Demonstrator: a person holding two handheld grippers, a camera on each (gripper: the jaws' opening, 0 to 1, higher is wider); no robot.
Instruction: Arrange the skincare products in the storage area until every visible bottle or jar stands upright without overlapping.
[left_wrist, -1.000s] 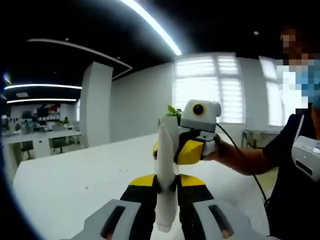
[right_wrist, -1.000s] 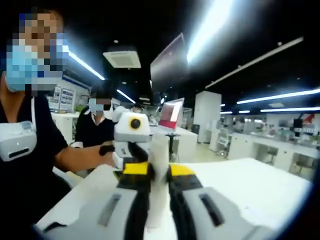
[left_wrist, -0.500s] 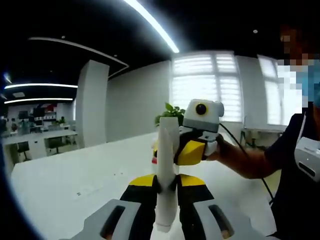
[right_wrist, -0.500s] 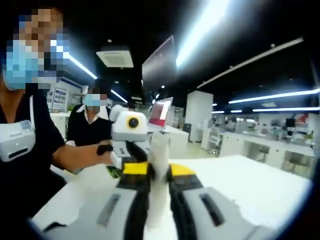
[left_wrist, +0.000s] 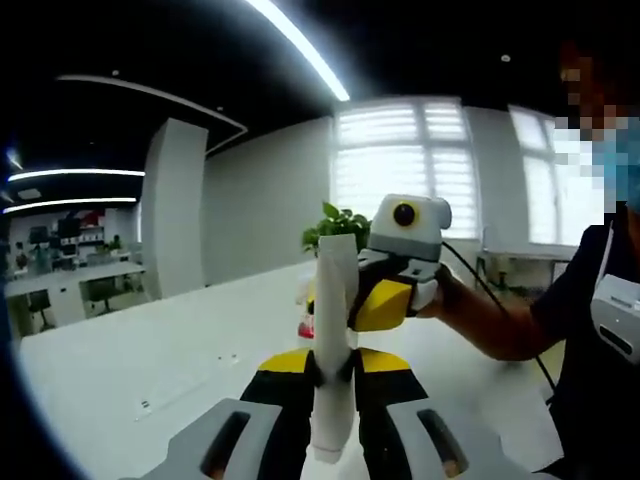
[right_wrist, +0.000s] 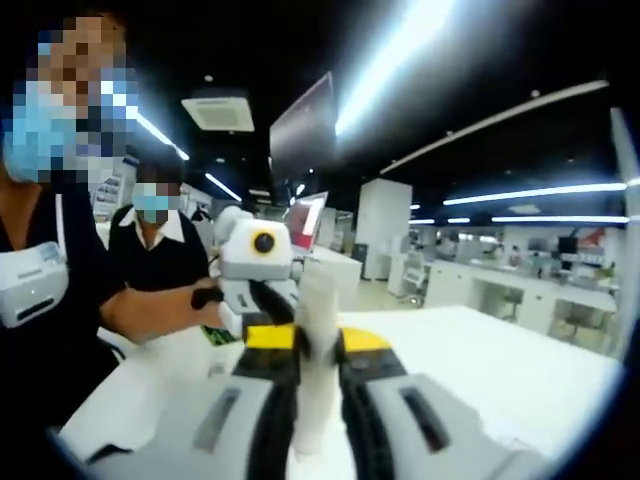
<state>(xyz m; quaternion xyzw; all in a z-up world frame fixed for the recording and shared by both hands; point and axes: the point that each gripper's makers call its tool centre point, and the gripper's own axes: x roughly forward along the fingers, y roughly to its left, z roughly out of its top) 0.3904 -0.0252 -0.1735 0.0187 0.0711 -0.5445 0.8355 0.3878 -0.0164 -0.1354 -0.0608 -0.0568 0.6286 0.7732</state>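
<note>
1. The left gripper (left_wrist: 335, 372) pinches a white tube (left_wrist: 334, 340) upright between its jaws, above the white table (left_wrist: 160, 350).
2. The right gripper (right_wrist: 306, 348) is clamped on the same tube (right_wrist: 312, 350) from the opposite side.
3. In the left gripper view, a potted plant (left_wrist: 335, 222) stands behind the right gripper (left_wrist: 395, 275).
4. A person's hand (left_wrist: 445, 295) holds that gripper.

Both tongs closed on one white tube, facing each other

The left tongs (left_wrist: 334, 372) rise from the near edge of the left gripper view, jaws pressed against a white tube (left_wrist: 333, 340) — across from them the right tongs (left_wrist: 385, 300) clamp the same tube higher up, held by the person's hand (left_wrist: 445, 297) with the forearm reaching in from the right. In the right gripper view, the right tongs (right_wrist: 316, 350) pinch the tube (right_wrist: 314, 350) likewise.
</note>
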